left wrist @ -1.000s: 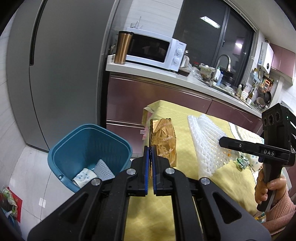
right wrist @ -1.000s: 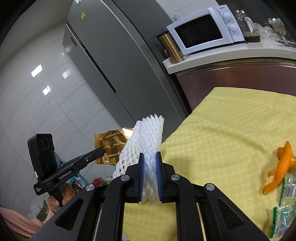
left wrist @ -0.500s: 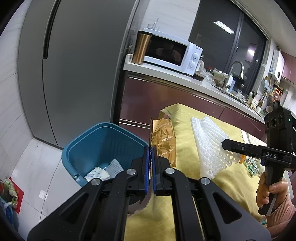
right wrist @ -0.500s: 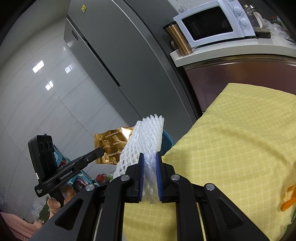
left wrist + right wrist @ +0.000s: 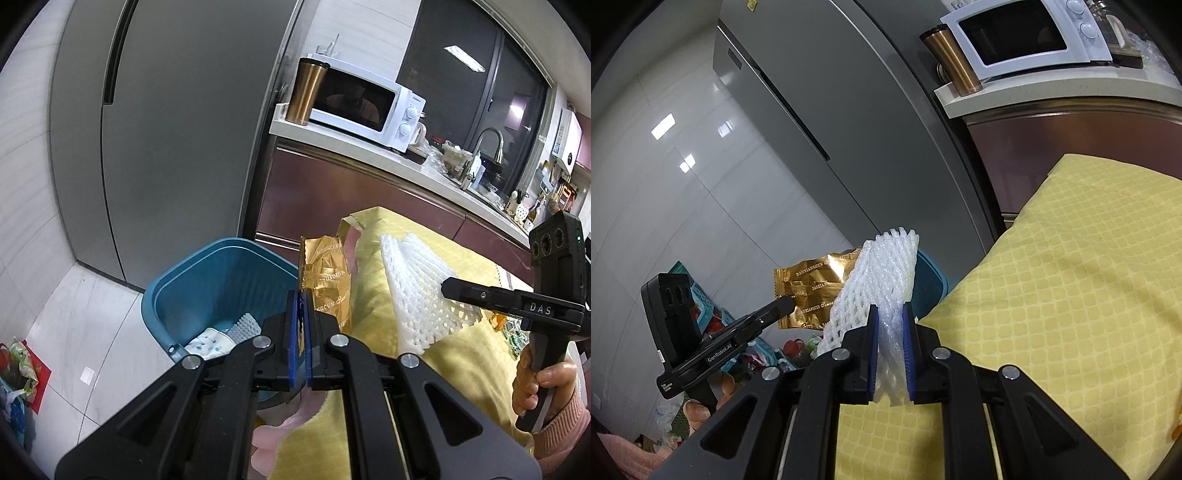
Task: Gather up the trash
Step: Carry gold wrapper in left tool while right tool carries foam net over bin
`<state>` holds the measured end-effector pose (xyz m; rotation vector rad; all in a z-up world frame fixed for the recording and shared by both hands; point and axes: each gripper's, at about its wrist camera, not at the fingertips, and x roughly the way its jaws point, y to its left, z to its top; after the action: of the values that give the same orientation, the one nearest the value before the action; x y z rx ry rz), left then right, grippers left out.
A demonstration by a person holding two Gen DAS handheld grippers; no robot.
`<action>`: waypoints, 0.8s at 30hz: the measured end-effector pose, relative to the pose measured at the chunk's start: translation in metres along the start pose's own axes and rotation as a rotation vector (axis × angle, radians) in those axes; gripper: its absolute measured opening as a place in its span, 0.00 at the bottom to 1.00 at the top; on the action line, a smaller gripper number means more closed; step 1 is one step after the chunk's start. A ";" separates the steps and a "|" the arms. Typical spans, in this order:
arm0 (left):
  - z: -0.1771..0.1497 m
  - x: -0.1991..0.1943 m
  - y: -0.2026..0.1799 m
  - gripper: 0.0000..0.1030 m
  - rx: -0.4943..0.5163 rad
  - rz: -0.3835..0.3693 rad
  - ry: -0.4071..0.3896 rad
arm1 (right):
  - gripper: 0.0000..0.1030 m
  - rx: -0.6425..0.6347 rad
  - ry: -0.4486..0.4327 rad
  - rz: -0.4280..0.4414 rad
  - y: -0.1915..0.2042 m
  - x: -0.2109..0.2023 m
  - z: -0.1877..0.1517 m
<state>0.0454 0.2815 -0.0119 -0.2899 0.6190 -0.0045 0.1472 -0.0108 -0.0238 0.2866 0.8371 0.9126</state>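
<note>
Left gripper (image 5: pixel 300 295) is pinching the lower edge of a gold foil wrapper (image 5: pixel 325 280), its blue pads nearly together with only the foil between them. The wrapper is standing upright in the air, just past the table's end edge, beside the near rim of the blue bin (image 5: pixel 192 280).

Right gripper (image 5: pixel 890 314) is clamping a white foam fruit net (image 5: pixel 879 273), its fingers narrow on the squashed mesh. The net is fanning out above the pads, hanging over the corner of the yellow tablecloth (image 5: pixel 1071 295) nearest the bin.

The bin is sitting on the floor against the table end, holding a patterned paper cup (image 5: pixel 210 341) and a piece of white mesh (image 5: pixel 242 326).

A hand (image 5: pixel 543 384) in a pink sleeve is gripping the right tool's handle.

Microwave (image 5: pixel 365 99) and a copper tumbler (image 5: pixel 308 92) are standing on the worktop's end by the grey fridge (image 5: pixel 166 129).
</note>
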 end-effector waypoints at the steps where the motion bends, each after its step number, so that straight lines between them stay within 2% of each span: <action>1: 0.000 0.000 0.001 0.03 -0.001 0.003 0.000 | 0.11 0.001 0.002 -0.001 0.000 0.001 0.001; 24: -0.007 0.018 0.030 0.03 -0.059 0.075 0.031 | 0.11 0.006 0.085 -0.017 0.005 0.050 0.009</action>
<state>0.0540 0.3064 -0.0358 -0.3239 0.6617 0.0813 0.1671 0.0331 -0.0410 0.2470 0.9197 0.9110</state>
